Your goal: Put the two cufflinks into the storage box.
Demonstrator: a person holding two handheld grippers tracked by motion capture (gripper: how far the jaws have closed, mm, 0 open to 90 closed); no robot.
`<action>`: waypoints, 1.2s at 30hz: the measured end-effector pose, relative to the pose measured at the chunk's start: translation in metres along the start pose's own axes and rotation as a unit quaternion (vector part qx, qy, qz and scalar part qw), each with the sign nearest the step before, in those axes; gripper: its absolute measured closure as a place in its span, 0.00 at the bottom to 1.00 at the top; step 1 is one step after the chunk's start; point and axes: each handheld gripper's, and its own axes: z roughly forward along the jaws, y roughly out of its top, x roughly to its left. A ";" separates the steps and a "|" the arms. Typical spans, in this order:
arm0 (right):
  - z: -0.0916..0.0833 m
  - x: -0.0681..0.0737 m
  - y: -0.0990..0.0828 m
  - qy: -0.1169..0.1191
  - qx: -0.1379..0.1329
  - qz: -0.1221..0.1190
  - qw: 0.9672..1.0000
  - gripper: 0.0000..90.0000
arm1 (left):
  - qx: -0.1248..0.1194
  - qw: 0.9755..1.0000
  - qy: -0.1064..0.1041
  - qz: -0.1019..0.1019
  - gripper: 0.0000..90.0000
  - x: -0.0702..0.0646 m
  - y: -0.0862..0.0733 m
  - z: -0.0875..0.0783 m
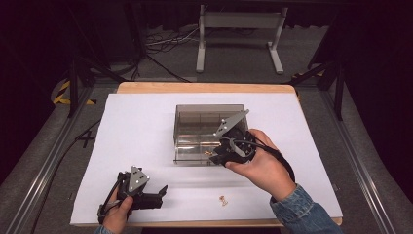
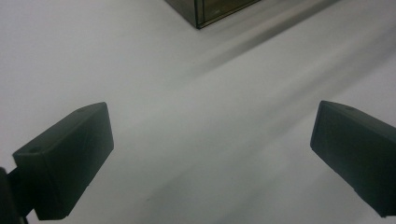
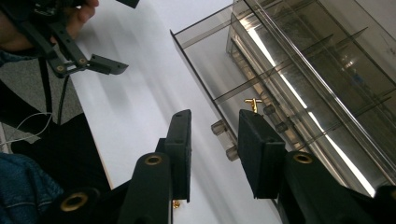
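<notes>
right gripper (image 3: 212, 154) — jaws slightly apart, nothing between | brass screw (image 3: 252, 103) — in the clear box (image 1: 182, 112) drawer, just beyond its tips | second screw (image 1: 223, 200) — between both hands | left gripper (image 2: 210, 154) — wide apart

High view: fixed above the table's (image 1: 146, 87) near edge, facing forward and down. Left gripper view: close, low over the white sheet (image 2: 187, 116), facing the clear box's (image 2: 210, 11) corner. Right gripper view: close above the box's (image 3: 299, 70) near side. All three share box and sheet.
</notes>
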 end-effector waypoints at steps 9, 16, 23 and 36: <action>-0.010 0.007 -0.013 0.011 -0.017 -0.022 1.000 0.72 | 0.001 1.000 0.000 0.001 0.00 0.000 0.000 0.000; -0.012 0.011 -0.023 0.015 -0.025 -0.021 0.999 0.70 | 0.001 1.000 0.001 0.001 0.00 0.000 0.000 0.000; -0.005 0.016 -0.034 0.022 -0.037 -0.025 0.999 0.69 | 0.002 1.000 0.001 0.002 0.00 -0.001 0.000 0.001; 0.017 0.021 -0.053 0.030 -0.028 -0.018 0.999 0.68 | 0.004 1.000 0.003 0.003 0.00 -0.001 0.000 0.002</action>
